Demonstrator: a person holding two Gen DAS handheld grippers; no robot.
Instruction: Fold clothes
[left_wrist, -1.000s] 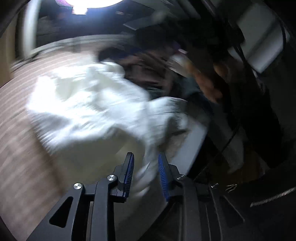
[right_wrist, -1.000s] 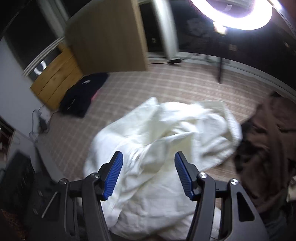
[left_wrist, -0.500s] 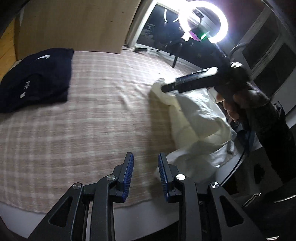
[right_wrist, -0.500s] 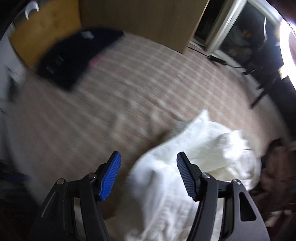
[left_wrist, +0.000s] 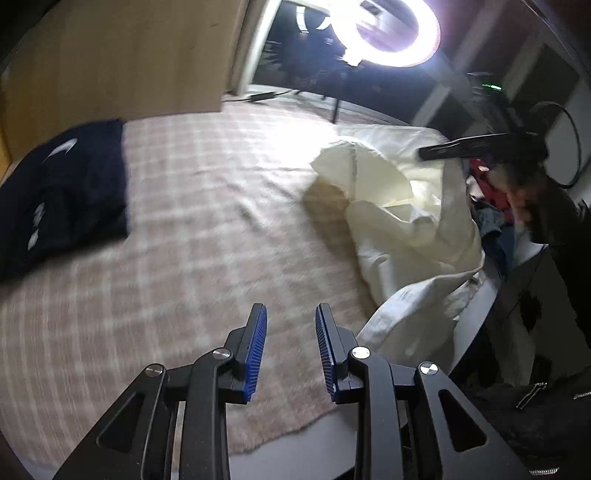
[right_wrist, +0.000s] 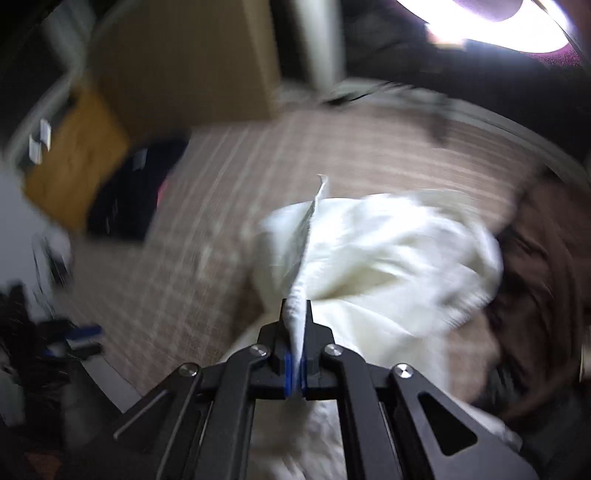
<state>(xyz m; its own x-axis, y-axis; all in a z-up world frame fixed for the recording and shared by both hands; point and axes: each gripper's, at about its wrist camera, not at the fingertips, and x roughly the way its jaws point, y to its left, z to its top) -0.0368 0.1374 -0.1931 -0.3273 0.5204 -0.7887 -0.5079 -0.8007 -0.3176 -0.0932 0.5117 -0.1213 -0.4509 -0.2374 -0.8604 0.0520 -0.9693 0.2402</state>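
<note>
Pinching a ridge of the cream garment (right_wrist: 369, 258), the right gripper (right_wrist: 295, 332) has its jaws pressed together on the cloth, a thin fin of fabric standing up between the blue pads (right_wrist: 288, 365) and running on toward 12 o'clock; the rest of the garment lies crumpled on the checked blanket (right_wrist: 221, 192) from the centre out to 3 o'clock, blurred; a brown garment (right_wrist: 535, 251) touches its edge at 3 o'clock; a dark folded garment (right_wrist: 129, 199) lies at 9 o'clock, well apart.

In the left wrist view the left gripper (left_wrist: 290, 332) hangs over bare blanket (left_wrist: 207, 221) at 6 o'clock, its fingers (left_wrist: 256, 343) narrowly parted with nothing between them; the cream garment (left_wrist: 399, 221) is heaped at 3 o'clock, near the bed's edge, just beside the right-hand finger; the right gripper (left_wrist: 428, 152) reaches into the heap's top at 2 o'clock, a blurred hand (left_wrist: 528, 192) behind it; the dark garment (left_wrist: 66, 192) with a white logo sits at 9 o'clock; a ring light (left_wrist: 391, 37) glares at 1 o'clock.
</note>
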